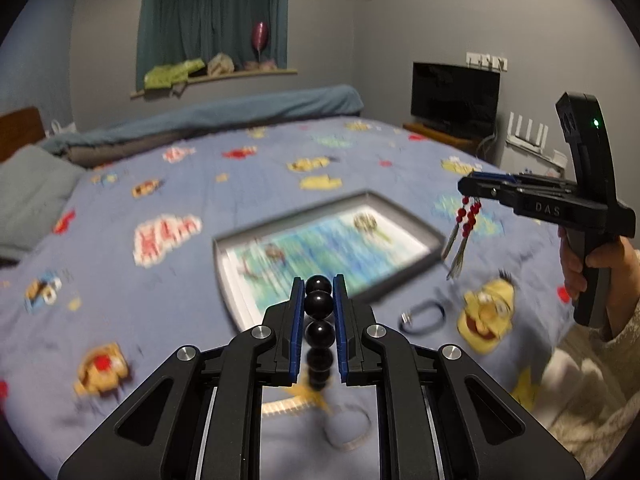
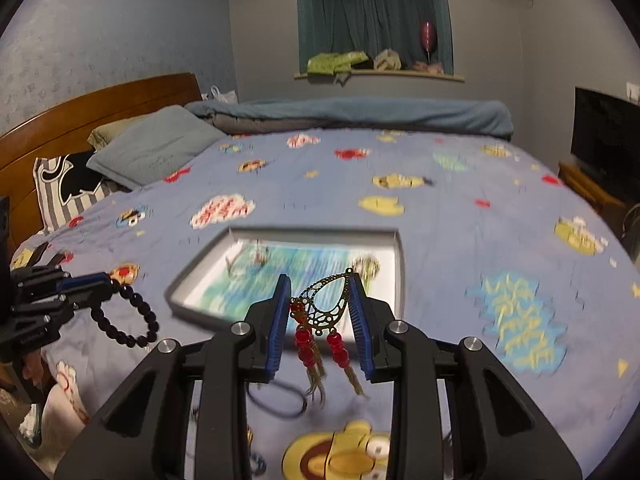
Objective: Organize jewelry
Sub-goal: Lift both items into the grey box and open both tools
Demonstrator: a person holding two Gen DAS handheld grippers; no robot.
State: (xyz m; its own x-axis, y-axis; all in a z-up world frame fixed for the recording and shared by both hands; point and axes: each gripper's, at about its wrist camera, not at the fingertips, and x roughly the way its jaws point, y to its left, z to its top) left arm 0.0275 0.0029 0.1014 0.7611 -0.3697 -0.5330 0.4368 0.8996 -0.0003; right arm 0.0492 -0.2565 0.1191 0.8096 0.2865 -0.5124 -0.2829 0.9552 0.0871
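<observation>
The left tongs (image 1: 318, 300) are closed on a black bead bracelet (image 1: 319, 326), which hangs between the pads above the bed (image 1: 248, 184); the right tongs (image 2: 320, 312) pinch a filigree earring (image 2: 326, 304) with red beads and tassels. Both hover just short of the tray (image 1: 420, 228), where a few pieces already lie, blurred. A dark band (image 1: 424, 316) and a silver bangle (image 1: 352, 428) lie on the bedspread, so the sorting looks roughly halfway done.

Grey walls (image 2: 120, 40), teal curtain (image 2: 372, 12) (drawn), bed (image 2: 460, 208)
</observation>
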